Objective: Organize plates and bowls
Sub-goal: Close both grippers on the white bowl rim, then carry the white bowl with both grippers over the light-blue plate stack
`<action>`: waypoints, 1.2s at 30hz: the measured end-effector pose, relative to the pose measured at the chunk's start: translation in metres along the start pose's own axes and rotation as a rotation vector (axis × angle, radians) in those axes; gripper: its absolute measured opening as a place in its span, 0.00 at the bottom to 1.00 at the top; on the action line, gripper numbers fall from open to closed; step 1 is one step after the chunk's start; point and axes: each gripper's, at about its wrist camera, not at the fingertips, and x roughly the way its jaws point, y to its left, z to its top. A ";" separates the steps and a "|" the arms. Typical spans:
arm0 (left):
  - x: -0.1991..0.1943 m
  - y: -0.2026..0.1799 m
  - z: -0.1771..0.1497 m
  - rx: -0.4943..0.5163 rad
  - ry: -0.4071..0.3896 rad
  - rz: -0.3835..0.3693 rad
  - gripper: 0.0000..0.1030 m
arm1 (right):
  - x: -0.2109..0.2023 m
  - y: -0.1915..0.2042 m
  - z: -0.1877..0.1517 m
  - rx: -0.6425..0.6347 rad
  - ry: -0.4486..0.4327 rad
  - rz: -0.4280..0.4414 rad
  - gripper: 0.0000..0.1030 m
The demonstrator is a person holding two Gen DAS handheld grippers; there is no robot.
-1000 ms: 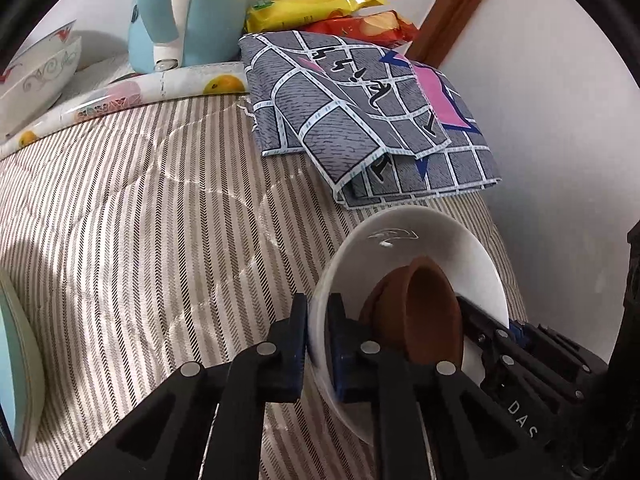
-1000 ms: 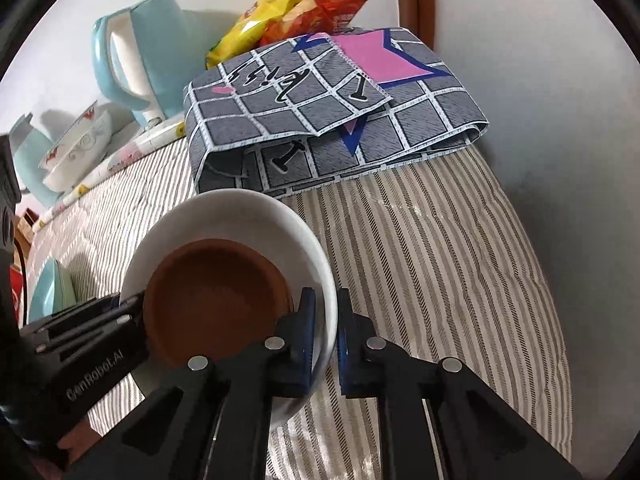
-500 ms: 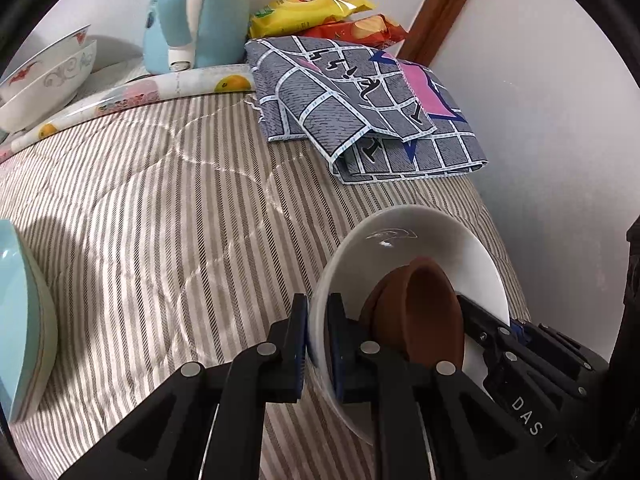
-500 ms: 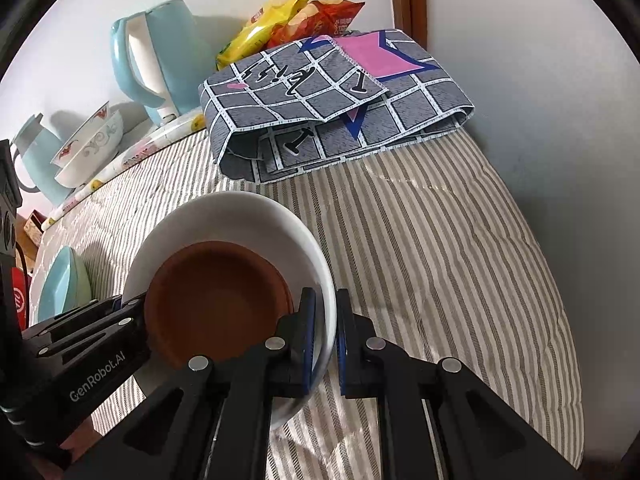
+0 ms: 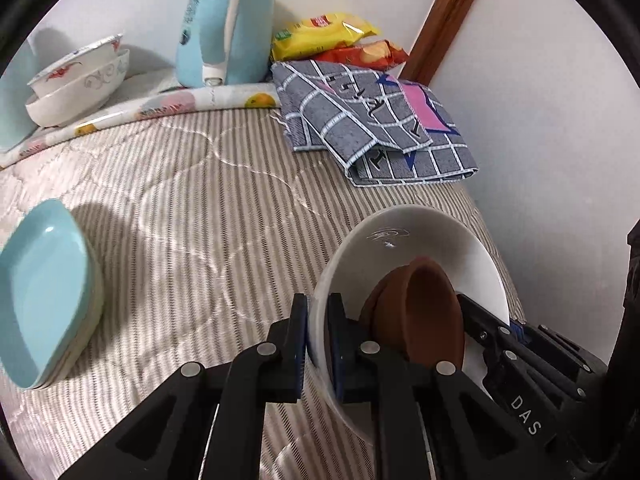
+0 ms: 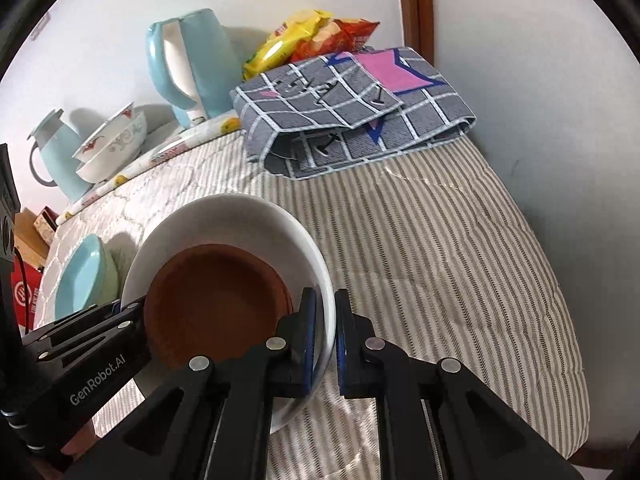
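Note:
A white bowl (image 5: 420, 236) (image 6: 240, 220) with a small brown bowl (image 5: 424, 312) (image 6: 216, 304) inside it is held above the striped cloth. My left gripper (image 5: 318, 344) is shut on the white bowl's left rim. My right gripper (image 6: 324, 344) is shut on its right rim. Each gripper shows in the other's view, at opposite sides of the bowl. A light blue dish (image 5: 44, 288) (image 6: 80, 280) lies at the left on the cloth. Two stacked patterned white bowls (image 5: 76, 84) (image 6: 116, 140) stand at the back left.
A blue kettle (image 5: 224, 24) (image 6: 188, 64) stands at the back by the wall. Snack bags (image 5: 320, 36) (image 6: 304, 40) and a folded grey checked cloth (image 5: 372, 120) (image 6: 352, 108) lie at the back right. A second blue jug (image 6: 56, 152) is at the far left. The wall is close on the right.
Both grippers have pulled back and up with the white bowl. More of the table shows: the blue dish and the stacked bowls have come further into view.

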 end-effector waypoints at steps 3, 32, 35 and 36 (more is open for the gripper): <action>-0.009 0.007 -0.002 -0.009 -0.007 0.004 0.10 | -0.007 0.009 -0.002 -0.014 -0.010 0.003 0.08; -0.071 0.087 0.005 -0.092 -0.111 0.050 0.10 | -0.028 0.105 0.012 -0.115 -0.050 0.083 0.08; -0.075 0.098 0.007 -0.103 -0.119 0.057 0.10 | -0.026 0.116 0.015 -0.129 -0.053 0.089 0.08; -0.076 0.102 0.007 -0.108 -0.120 0.060 0.10 | -0.026 0.121 0.016 -0.133 -0.051 0.093 0.08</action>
